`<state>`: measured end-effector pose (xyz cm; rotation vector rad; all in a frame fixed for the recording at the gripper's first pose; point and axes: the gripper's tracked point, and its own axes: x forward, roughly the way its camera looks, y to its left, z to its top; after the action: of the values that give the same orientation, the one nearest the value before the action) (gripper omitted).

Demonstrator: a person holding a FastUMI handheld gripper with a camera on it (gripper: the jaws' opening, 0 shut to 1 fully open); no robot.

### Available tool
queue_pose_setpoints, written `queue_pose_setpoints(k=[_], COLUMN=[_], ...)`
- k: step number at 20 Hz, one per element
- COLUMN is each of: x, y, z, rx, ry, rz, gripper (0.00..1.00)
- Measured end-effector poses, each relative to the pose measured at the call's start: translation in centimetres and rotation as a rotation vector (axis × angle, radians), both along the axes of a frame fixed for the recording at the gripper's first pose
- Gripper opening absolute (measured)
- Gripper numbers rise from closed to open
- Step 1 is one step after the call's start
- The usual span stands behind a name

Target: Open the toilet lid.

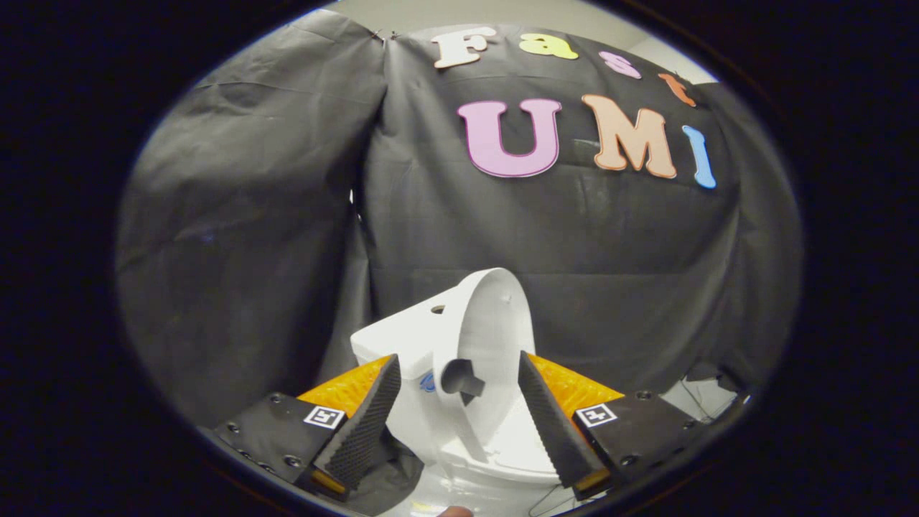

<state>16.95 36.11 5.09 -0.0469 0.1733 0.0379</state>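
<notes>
The lid stands raised against the tank of a small white toilet, just ahead of the claw — fingers spread, holding nothing — and backing straight out, without clipping it, looks the wise finish.

The toilet shows in part: its base and the front of its bowl run out of sight below, and the tool's two fingers, spread wide and touching nothing, cover its flanks. The raised lid stands edge-on, so whether it leans on the tank behind it cannot be told, and a small blue mark on the tank beside one finger is too small to make out. Low between the fingers a pale rounded sliver, perhaps a fingertip, is cut off.
</notes>
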Motion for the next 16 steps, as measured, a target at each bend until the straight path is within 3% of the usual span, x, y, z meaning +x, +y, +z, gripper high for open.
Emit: queue_pose_setpoints(k=[6, 16], x=[-1.2, -3.4], y=[-4.0, -11.7], z=[2.8, 1.6], rx=[0.126, 0.026], ry=[-0.079, -0.07], rz=[0.008, 0.014], gripper=[1.0, 0.99])
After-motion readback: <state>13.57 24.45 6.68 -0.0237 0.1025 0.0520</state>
